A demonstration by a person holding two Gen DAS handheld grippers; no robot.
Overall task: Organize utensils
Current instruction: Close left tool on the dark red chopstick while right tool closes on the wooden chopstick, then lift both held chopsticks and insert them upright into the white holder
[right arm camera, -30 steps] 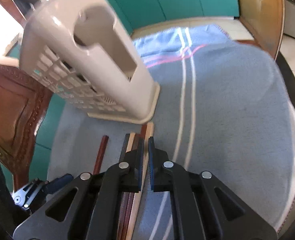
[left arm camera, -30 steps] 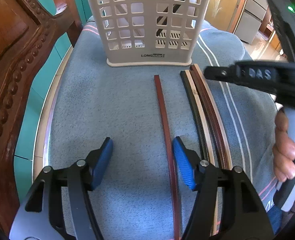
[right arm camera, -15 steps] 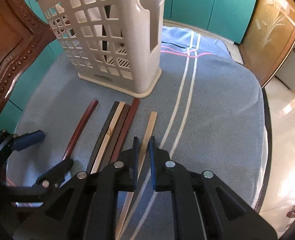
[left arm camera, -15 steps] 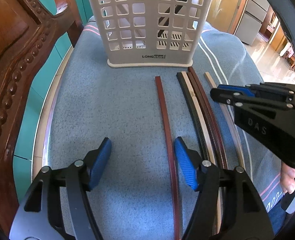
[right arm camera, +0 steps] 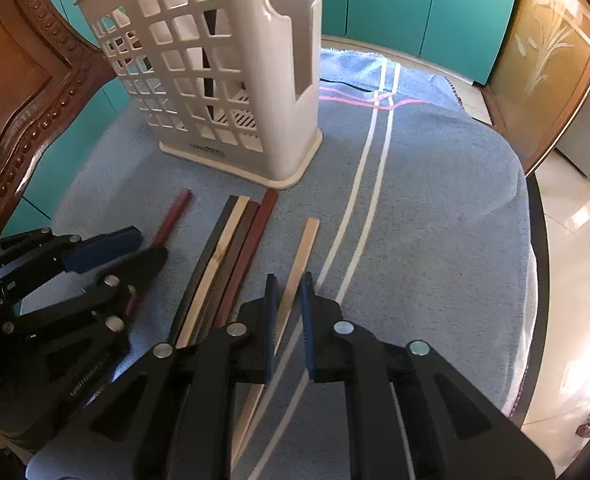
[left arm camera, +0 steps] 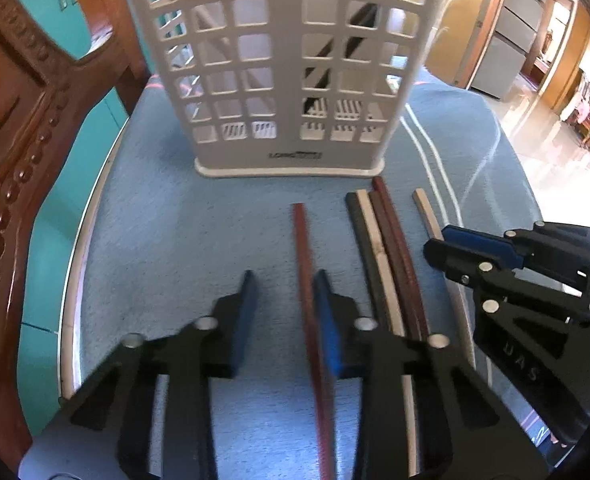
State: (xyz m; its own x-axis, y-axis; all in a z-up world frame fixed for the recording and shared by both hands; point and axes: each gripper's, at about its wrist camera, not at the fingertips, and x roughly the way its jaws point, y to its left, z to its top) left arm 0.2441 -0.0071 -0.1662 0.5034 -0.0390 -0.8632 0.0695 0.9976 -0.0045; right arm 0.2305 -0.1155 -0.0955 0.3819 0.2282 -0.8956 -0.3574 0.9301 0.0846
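Note:
Several chopsticks lie on the blue cloth in front of a white slotted utensil holder, which also shows in the right wrist view. My left gripper is open, low over a lone reddish chopstick that lies against its right finger. A bundle of dark, pale and brown chopsticks lies to the right. My right gripper is open a little, its jaws either side of a lone pale chopstick, not closed on it. Dark sticks stand inside the holder.
A carved wooden chair back rises at the left. The round table's edge curves at the right, with tiled floor beyond. Teal cabinets stand behind. White stripes run along the cloth.
My left gripper has moved forward and narrowed so the reddish chopstick sits between its fingers. My right gripper has come down and opened slightly around the pale chopstick.

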